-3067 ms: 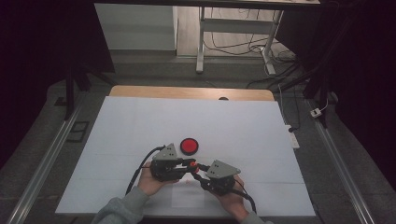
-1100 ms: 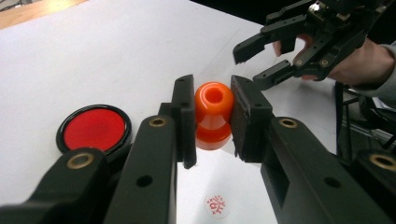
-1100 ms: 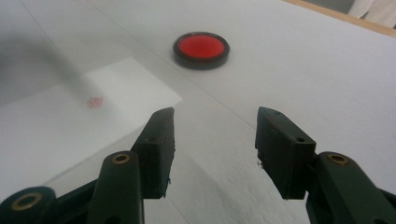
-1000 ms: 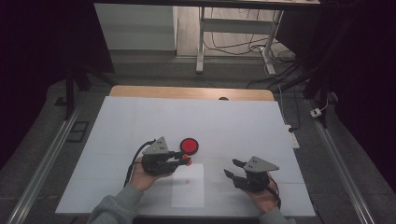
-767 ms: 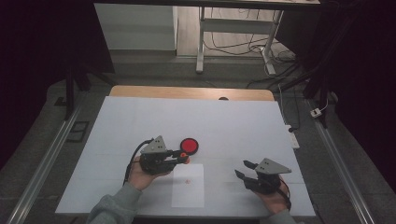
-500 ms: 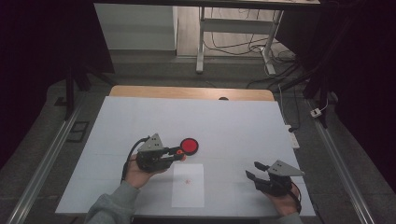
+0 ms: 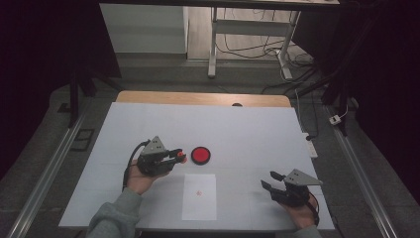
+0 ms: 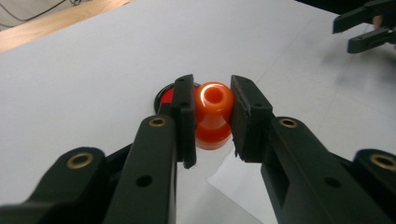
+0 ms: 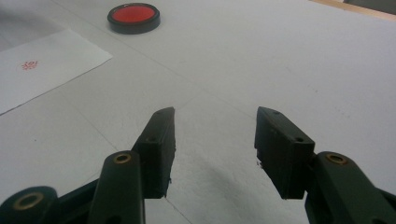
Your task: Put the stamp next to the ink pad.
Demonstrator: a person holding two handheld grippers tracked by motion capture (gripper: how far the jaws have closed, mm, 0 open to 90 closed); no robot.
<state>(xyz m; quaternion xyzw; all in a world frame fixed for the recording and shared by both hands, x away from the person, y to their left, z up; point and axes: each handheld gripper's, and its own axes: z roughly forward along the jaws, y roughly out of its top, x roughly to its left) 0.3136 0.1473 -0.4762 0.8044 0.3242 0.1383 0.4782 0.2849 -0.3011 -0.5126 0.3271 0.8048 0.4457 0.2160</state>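
Note:
My left gripper [image 7: 177, 156] is shut on a small orange knob-shaped stamp [image 8: 213, 114], held just left of a round red ink pad [image 7: 200, 155] in a black case. In the left gripper view the stamp sits squeezed between both pads, with the ink pad [image 8: 167, 95] right behind it. A white paper sheet [image 7: 199, 196] with a small red mark [image 7: 199, 193] lies in front of the pad. My right gripper [image 7: 268, 179] rests open near the table's front right, with nothing between its fingers [image 9: 159, 135].
The white table top [image 7: 247, 129] ends in a wooden strip [image 7: 198, 97] at the far side. Metal rails [image 7: 44, 173] run along both sides. In the right gripper view the ink pad [image 9: 134, 16] and the paper [image 9: 42, 70] lie far ahead to the left.
The two grippers, earlier close together over the paper, have parted. My right gripper went right toward the front corner. My left gripper shifted slightly left and back, the stamp still in it.

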